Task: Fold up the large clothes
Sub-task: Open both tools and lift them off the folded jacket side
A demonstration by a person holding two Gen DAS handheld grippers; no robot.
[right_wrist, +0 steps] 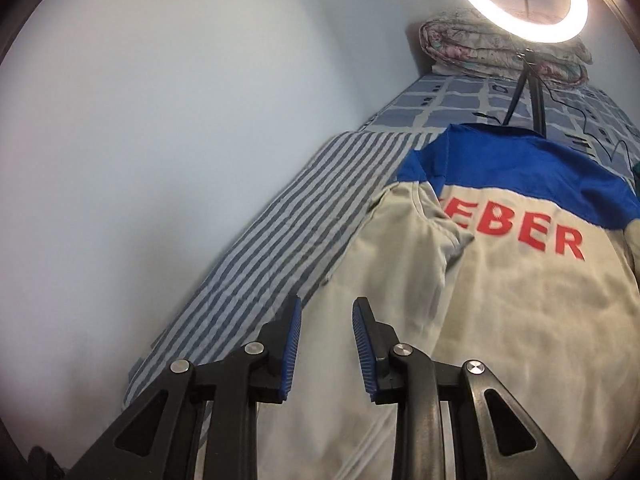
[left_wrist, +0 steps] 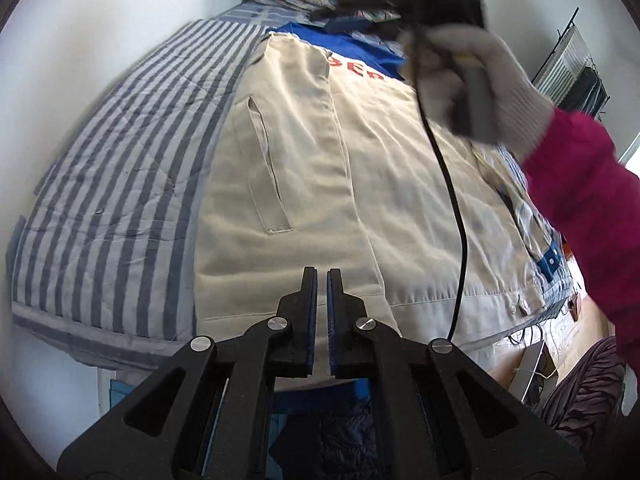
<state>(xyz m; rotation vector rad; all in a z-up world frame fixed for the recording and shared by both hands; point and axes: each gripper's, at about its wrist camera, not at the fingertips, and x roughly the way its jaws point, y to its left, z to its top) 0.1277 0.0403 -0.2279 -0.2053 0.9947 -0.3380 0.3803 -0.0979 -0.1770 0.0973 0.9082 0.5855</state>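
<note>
**Beige and blue jacket flat on the bed, both grippers empty above it**

Nearest in the left wrist view, the left gripper (left_wrist: 322,276) has its black fingers with blue pads drawn together, only a sliver of gap between the tips, and nothing is caught in them. Just beyond the tips lies the beige cotton jacket with a blue yoke and red lettering (left_wrist: 320,168), spread flat; its hem runs beneath the fingers and a slit pocket sits up and to the left of them. Whether the tips touch the cloth cannot be told.

In the right wrist view, the right gripper (right_wrist: 326,312) stands partly open and holds nothing. The jacket (right_wrist: 500,300) lies under and to the right of it, with a folded sleeve just beyond the right finger.

Left of the jacket is the grey-and-white striped bed cover (left_wrist: 120,168), reaching to the pale wall.

Farther off in the left view, a gloved hand with a magenta sleeve (left_wrist: 492,92) grips the other tool, motion-blurred and covering part of the lettering; a black cable (left_wrist: 452,200) hangs from it across the jacket.

At the far end, a folded floral quilt (right_wrist: 480,44) sits behind a glowing ring light (right_wrist: 516,0), which is cut off by the top edge. The first letters of the red word are hidden by the sleeve.
</note>
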